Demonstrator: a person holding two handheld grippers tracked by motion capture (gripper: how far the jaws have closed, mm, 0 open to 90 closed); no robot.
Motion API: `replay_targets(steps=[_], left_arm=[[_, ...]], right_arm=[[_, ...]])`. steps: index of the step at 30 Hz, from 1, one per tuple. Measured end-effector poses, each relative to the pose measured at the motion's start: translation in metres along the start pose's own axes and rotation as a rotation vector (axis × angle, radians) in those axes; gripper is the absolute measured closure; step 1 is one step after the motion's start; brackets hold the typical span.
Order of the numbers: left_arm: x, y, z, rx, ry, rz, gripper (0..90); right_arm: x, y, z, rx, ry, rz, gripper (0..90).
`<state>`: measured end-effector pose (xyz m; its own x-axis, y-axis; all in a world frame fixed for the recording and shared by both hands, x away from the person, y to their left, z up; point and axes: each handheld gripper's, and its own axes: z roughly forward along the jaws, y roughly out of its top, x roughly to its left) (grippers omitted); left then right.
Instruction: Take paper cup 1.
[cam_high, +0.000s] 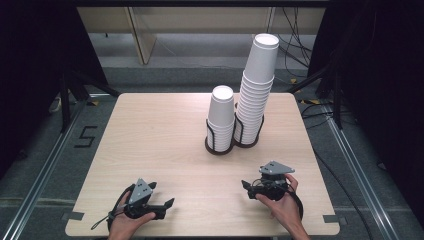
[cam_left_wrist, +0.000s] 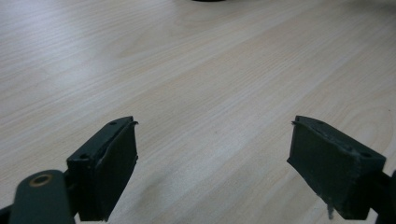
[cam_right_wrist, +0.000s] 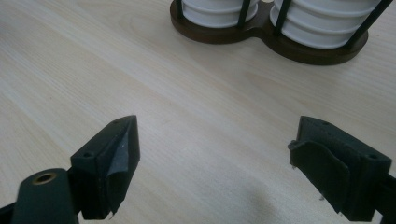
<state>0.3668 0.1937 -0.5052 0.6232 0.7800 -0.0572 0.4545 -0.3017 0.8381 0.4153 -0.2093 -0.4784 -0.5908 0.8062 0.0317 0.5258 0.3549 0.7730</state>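
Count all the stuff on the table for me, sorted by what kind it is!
Cup stacks: 2, a short stack and a tall stack
Holder: 1, dark, with both stacks standing in it
Grippers: 2, the left gripper and the right gripper, each in a hand, jaws apart, holding nothing
Total: 5

cup stacks (cam_right_wrist: 322, 21): tops cut off at the right gripper view's upper edge
cup holder (cam_left_wrist: 208, 1): just a dark sliver at the left gripper view's top edge
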Motion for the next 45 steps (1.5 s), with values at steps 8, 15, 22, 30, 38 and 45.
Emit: replay_targets(steps=[8, 15, 22, 30, 38, 45], left_arm=[[0.0, 0.0, 0.0, 0.007, -0.006, 0.007, 14.8], [0.0, 0.0, -0.001, -0.005, -0.006, 0.001, 14.8], [0.0, 0.0, 0.0, -0.011, -0.011, -0.007, 14.8], [0.001, 0.0, -0.001, -0.005, -0.003, 0.001, 14.8], [0.002, 0.0, 0.0, -0.012, 0.001, -0.004, 14.7], [0.002, 0.0, 0.0, -0.014, 0.006, -0.007, 14.8]], right_arm=[[0.001, 0.0, 0.001, -0.005, 0.01, -0.022, 15.9], [0.003, 0.002, 0.001, -0.018, 0.025, -0.012, 16.0], [0.004, 0.01, 0.0, -0.046, 0.03, -0.001, 17.0], [0.002, 0.022, -0.001, -0.084, 0.033, -0.038, 17.6], [0.005, 0.034, -0.003, -0.083, 0.057, -0.015, 17.8], [0.006, 0.055, -0.002, -0.108, 0.057, -0.038, 17.9]])
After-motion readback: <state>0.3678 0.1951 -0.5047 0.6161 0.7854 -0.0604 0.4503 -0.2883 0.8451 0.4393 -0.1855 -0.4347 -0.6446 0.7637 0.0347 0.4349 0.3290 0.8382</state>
